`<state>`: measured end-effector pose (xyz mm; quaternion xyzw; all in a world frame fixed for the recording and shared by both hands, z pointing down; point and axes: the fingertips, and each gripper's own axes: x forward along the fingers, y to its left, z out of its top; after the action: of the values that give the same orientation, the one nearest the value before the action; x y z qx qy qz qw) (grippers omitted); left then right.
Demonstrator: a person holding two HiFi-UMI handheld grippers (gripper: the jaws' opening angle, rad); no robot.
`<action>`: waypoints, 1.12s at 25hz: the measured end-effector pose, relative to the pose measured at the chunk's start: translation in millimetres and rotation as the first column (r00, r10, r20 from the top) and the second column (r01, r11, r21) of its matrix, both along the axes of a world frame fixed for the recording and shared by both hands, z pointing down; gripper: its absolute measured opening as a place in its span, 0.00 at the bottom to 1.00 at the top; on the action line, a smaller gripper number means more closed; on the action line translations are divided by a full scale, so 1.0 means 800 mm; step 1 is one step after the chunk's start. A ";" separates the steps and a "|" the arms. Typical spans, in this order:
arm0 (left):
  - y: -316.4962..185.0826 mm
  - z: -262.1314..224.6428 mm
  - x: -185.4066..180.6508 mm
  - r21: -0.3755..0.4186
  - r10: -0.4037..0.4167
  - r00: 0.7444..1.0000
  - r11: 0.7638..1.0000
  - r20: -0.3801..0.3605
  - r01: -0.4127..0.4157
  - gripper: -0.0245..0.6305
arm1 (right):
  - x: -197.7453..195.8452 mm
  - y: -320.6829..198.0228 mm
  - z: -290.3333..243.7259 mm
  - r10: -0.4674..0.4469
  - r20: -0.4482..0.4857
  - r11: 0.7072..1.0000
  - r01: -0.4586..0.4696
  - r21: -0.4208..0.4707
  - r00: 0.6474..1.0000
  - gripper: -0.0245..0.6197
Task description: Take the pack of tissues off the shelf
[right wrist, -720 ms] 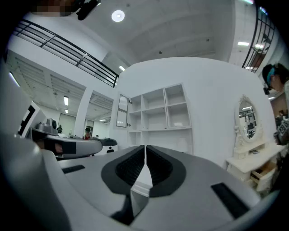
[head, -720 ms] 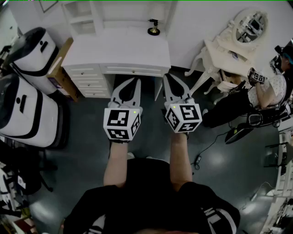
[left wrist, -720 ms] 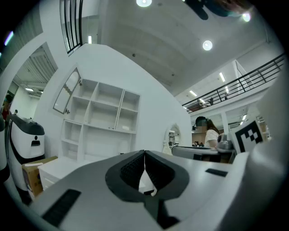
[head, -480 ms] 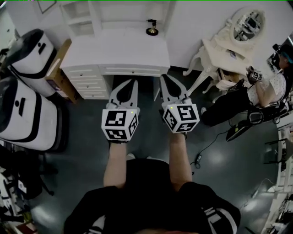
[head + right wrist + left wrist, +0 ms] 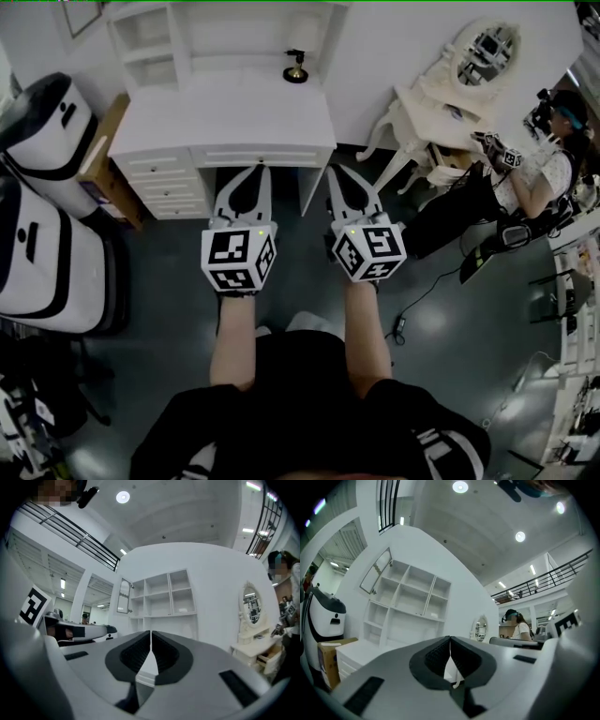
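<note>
Left tool (image 5: 254, 170), right tool (image 5: 337, 171) — jaws together, level, facing shelf (image 5: 141, 39).

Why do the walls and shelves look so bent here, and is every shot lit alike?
Left gripper view: the wide lens bows the white shelf unit, corners go black, a ceiling lamp glares. Right gripper view: the railing curves the same way. Head view: dimmer, dark floor with faint sheen.

A white desk (image 5: 225, 117) with drawers stands against the white wall (image 5: 394, 47) at top centre of the head view, with a white shelf unit (image 5: 141, 42) at its back, upper left. An ornate cream dressing table (image 5: 450, 94) with an oval mirror (image 5: 489, 45) sits upper right. The floor (image 5: 450, 375) is dark grey, and round ceiling lights (image 5: 460, 486) shine overhead
</note>
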<state>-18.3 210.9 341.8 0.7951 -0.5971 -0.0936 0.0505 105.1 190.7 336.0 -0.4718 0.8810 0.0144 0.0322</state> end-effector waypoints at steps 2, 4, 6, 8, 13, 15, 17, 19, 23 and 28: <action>-0.002 0.006 0.004 -0.013 0.019 1.000 1.000 -0.014 -0.019 0.05 | 0.010 -0.006 -0.001 0.029 0.002 1.000 -0.029 -0.011 1.000 0.08; -0.005 0.011 0.009 -0.025 0.032 0.999 0.999 -0.017 -0.032 0.05 | 0.016 -0.011 0.000 0.043 0.024 0.999 -0.042 -0.027 0.999 0.08; -0.009 0.014 0.014 -0.029 0.049 0.999 0.998 -0.023 -0.050 0.05 | 0.004 -0.014 0.009 0.026 0.032 0.999 -0.025 -0.042 0.999 0.08; -0.014 0.020 0.014 -0.032 0.065 0.997 0.997 -0.031 -0.066 0.05 | -0.021 -0.017 0.021 -0.011 0.017 0.998 0.012 -0.055 1.000 0.08; -0.038 0.035 -0.005 -0.055 0.037 0.999 0.998 -0.033 -0.039 0.05 | -0.055 -0.045 0.038 -0.059 -0.010 0.995 0.058 -0.082 0.998 0.08; -0.044 0.040 -0.021 -0.063 0.015 0.999 0.998 -0.037 -0.017 0.05 | -0.062 -0.057 0.042 -0.060 0.000 0.993 0.060 -0.097 0.998 0.08; -0.051 0.047 -0.038 -0.075 -0.010 0.999 0.997 -0.037 0.007 0.05 | -0.075 -0.068 0.046 -0.068 0.006 0.992 0.068 -0.107 0.998 0.08; -0.066 0.053 -0.054 -0.086 -0.041 0.999 0.996 -0.031 0.038 0.05 | -0.090 -0.083 0.051 -0.077 -0.001 0.991 0.077 -0.107 0.997 0.08; -0.096 0.061 -0.074 -0.095 -0.064 0.997 0.994 -0.030 0.061 0.05 | -0.105 -0.111 0.059 -0.092 0.003 0.991 0.091 -0.102 0.996 0.07; -0.156 0.076 -0.063 -0.125 -0.041 0.999 0.991 -0.018 0.038 0.05 | -0.097 -0.171 0.062 -0.081 -0.001 0.992 0.081 -0.101 0.997 0.07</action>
<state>-68.9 86.2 402.6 0.7774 -0.6169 -0.0651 0.1042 27.5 53.5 385.6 -0.4366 0.8991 -0.0302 0.0068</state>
